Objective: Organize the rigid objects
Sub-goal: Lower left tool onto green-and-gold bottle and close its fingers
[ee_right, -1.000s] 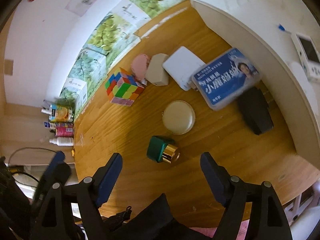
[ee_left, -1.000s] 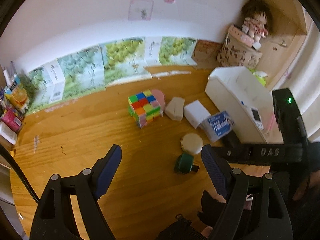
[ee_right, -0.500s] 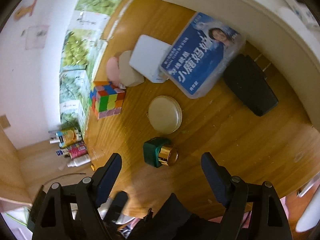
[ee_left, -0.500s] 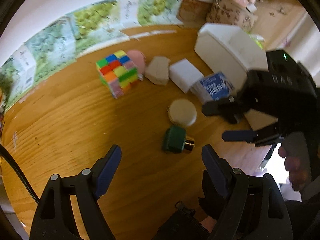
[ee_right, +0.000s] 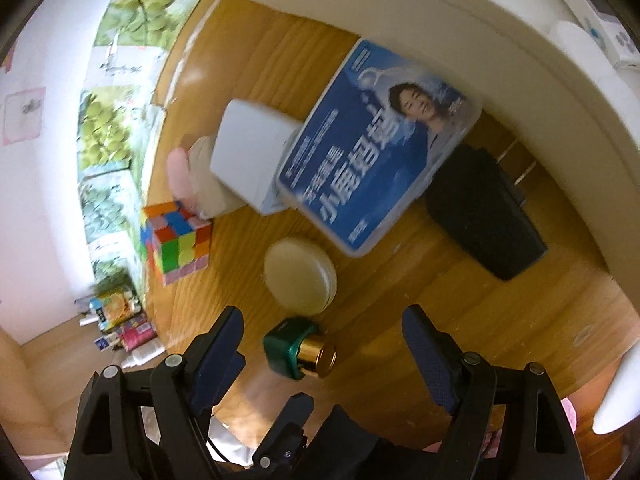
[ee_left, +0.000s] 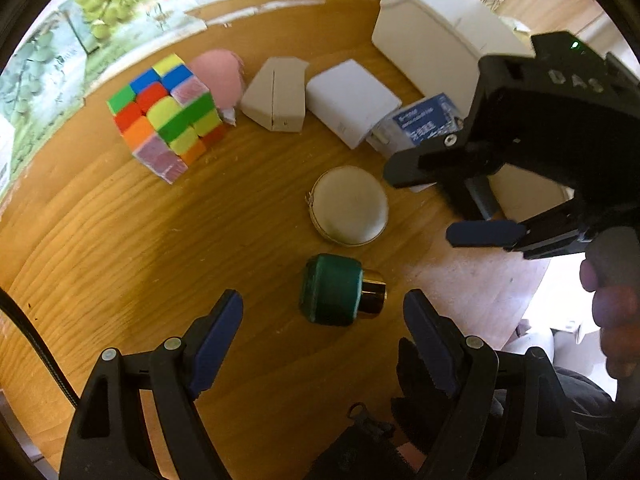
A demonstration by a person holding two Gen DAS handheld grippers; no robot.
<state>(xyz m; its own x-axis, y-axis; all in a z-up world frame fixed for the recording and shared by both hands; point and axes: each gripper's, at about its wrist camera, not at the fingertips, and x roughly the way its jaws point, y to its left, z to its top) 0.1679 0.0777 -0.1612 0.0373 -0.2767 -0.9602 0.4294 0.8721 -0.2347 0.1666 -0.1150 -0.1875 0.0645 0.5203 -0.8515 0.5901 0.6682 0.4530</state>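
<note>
A green bottle with a gold cap (ee_left: 338, 294) lies on its side on the wooden table, just ahead of my open, empty left gripper (ee_left: 323, 326). It also shows in the right wrist view (ee_right: 298, 347), between the jaws of my open right gripper (ee_right: 322, 340). A round cream case (ee_left: 349, 205) (ee_right: 300, 275) lies beyond it. A blue-labelled clear box (ee_right: 378, 144) (ee_left: 424, 120) leans on a white box (ee_left: 352, 102) (ee_right: 252, 156). A colour cube (ee_left: 166, 110) (ee_right: 176, 242), a pink piece (ee_left: 218, 72) and a beige wedge (ee_left: 278, 94) lie further off. My right gripper (ee_left: 452, 204) also shows in the left wrist view, open.
A white bin (ee_left: 440, 36) (ee_right: 400, 12) stands at the table's right. A black block (ee_right: 484, 210) lies beside it. Green-printed cartons (ee_left: 120, 4) line the back wall. Small bottles and packets (ee_right: 120, 328) stand at the far left. The table's edge (ee_left: 536, 280) is near on the right.
Both grippers have moved lower and closer to the green bottle. The right gripper has come further in over the table beside the round case.
</note>
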